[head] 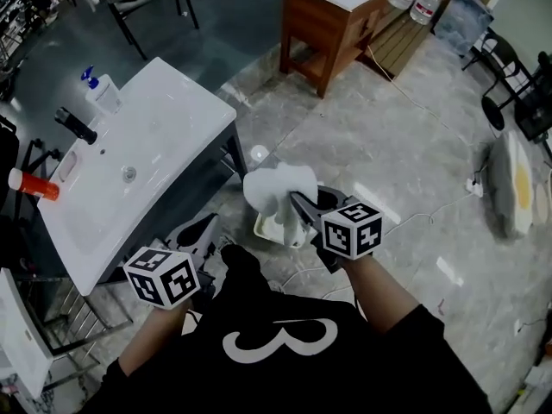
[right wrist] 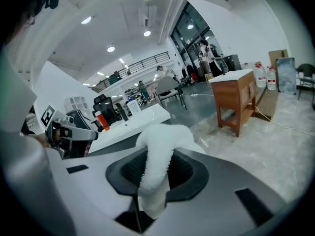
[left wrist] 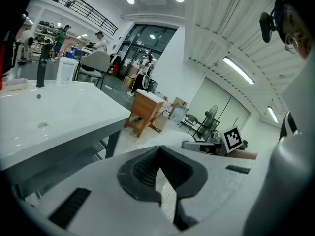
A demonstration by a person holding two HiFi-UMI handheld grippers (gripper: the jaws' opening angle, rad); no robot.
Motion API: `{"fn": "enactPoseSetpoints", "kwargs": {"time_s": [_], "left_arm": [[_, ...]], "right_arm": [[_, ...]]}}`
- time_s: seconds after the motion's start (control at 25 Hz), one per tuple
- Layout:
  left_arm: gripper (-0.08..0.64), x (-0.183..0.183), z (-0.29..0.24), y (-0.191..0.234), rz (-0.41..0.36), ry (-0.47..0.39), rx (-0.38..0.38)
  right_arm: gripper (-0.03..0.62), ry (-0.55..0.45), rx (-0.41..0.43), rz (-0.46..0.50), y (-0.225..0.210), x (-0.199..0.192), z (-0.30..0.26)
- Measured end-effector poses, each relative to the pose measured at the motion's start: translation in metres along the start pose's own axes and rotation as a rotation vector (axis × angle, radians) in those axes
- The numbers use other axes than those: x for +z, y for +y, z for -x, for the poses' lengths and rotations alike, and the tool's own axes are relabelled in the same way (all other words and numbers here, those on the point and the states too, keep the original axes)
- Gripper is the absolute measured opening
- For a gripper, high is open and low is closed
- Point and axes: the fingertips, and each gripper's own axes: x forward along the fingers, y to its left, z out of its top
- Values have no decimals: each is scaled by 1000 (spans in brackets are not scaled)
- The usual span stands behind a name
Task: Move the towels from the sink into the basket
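Fluffy white towel [right wrist: 162, 141], crumpled, between right claw's [right wrist: 153, 181] jaws

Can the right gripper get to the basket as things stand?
Probably yes. The right gripper, shut on the towel, hangs over the basket in the head view, and nothing shows between them.

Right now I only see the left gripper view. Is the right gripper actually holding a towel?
Observer: Yes. In its own view the right gripper is shut on a white towel, which is pinched in its jaws.
Operator: Where is the basket?
Observer: The head view shows a pale basket on the floor, just below the hanging towel and partly hidden by it.
Operator: Anything left in the sink?
Observer: From above, the sink basin shows only its drain, no towel.
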Motion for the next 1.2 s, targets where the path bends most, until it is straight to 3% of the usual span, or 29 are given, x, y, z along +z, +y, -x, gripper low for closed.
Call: {"fn": "enactPoseSetpoints", "kwargs": {"time_s": [0.56,0.96,1.0,1.08,1.2], "left_arm": [[5,-15,-79,54,-19,166,-51],[5,-45,-95,84,-17,248,-63],[5,-50,-96,87,-17,260,-62],[5,-59,-99,92,-5,276,-59],[5,-68,-105,97,17,287,-63]], "right_arm": [[87,183,-209,-172,-100,-95,-98],[95,293,-331,-393,-164,-178,-146],[108,301,-346,-418,-168,-188,-147],[218,312,-354,-445,-172,-203,-149],[276,316,-334,-445,-169,-213,-147]]}}
